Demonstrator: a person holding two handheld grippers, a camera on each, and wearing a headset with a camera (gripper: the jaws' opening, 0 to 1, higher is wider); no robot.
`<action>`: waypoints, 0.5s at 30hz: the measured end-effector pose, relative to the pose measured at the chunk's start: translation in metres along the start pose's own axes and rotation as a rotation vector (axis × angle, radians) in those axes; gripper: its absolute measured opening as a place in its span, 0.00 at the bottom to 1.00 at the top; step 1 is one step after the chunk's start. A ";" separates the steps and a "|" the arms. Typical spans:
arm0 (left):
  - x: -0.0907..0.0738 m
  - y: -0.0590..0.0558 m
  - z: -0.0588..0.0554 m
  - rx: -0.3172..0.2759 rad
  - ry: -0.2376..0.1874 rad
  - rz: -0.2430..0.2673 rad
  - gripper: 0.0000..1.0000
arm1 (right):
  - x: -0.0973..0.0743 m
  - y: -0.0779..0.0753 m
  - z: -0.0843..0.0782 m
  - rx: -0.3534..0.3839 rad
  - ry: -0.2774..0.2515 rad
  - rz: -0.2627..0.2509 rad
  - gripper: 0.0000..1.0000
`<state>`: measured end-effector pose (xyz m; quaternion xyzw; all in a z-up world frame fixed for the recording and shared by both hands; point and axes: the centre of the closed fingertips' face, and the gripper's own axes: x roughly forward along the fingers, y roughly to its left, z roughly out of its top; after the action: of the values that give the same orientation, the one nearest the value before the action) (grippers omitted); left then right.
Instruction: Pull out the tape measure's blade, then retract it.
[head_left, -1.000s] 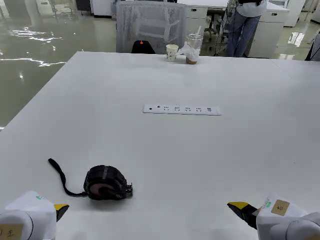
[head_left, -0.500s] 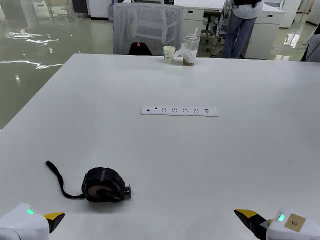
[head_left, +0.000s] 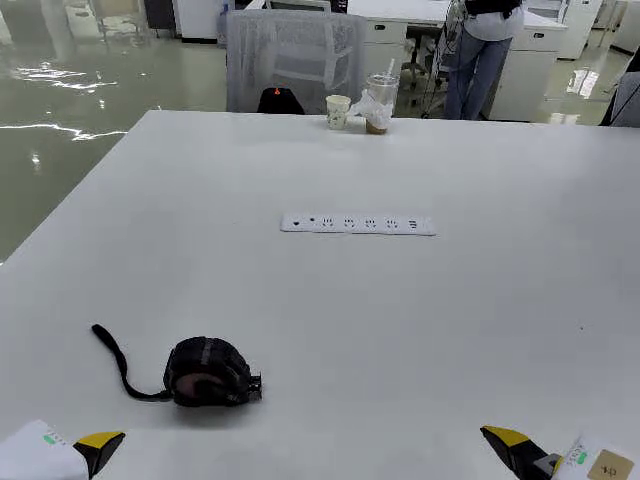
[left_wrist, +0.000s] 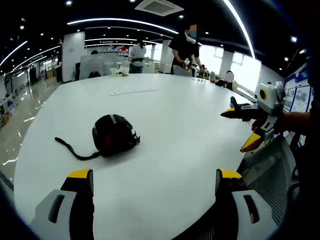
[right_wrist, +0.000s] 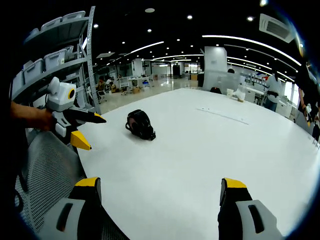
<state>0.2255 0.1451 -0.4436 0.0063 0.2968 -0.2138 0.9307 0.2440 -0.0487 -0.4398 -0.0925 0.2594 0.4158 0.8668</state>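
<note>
Two tongs poked in at the bottom of the head view, the left tongs (head_left: 97, 443) in the lower left corner and the right tongs (head_left: 508, 443) in the lower right. With just one yellow tip showing on each, I couldn't tell from there how open they were. The tape measure (head_left: 208, 371) lay on its side on the white bench (head_left: 420, 320), near the left tongs and well apart from the right, with its black strap (head_left: 115, 355) trailing off to the left. Further back sat a white power strip (head_left: 358, 224), and at the far edge a paper cup (head_left: 339, 109) just beside a plastic cup (head_left: 383, 92), with a mesh chair (head_left: 293, 55) behind them. In the left gripper view, the left tongs (left_wrist: 155, 181) were spread wide with nothing between the jaws, and the tape measure (left_wrist: 114, 136) sat ahead of them, a bit to the left, untouched. The right tongs (left_wrist: 233, 131) came in from the right, held by a hand (left_wrist: 287, 122), jaws parted and empty too. In the right gripper view, the right tongs (right_wrist: 160, 187) were wide open and holding nothing, the tape measure (right_wrist: 140, 125) sat well ahead to the left, and the left tongs (right_wrist: 96, 134) hung near it at the bench edge, jaws apart.
</note>
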 end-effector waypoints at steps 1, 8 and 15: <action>-0.001 0.000 0.000 0.002 -0.002 -0.001 0.99 | -0.001 0.000 0.000 0.003 -0.003 -0.001 0.99; -0.005 -0.001 0.003 0.005 -0.018 -0.007 0.99 | -0.006 0.000 0.002 0.037 -0.015 -0.007 0.99; -0.009 -0.004 0.005 0.031 -0.023 -0.013 0.99 | -0.011 -0.002 0.009 0.051 -0.050 -0.024 0.99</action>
<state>0.2202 0.1444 -0.4347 0.0164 0.2825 -0.2245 0.9325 0.2435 -0.0542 -0.4270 -0.0631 0.2472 0.4009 0.8799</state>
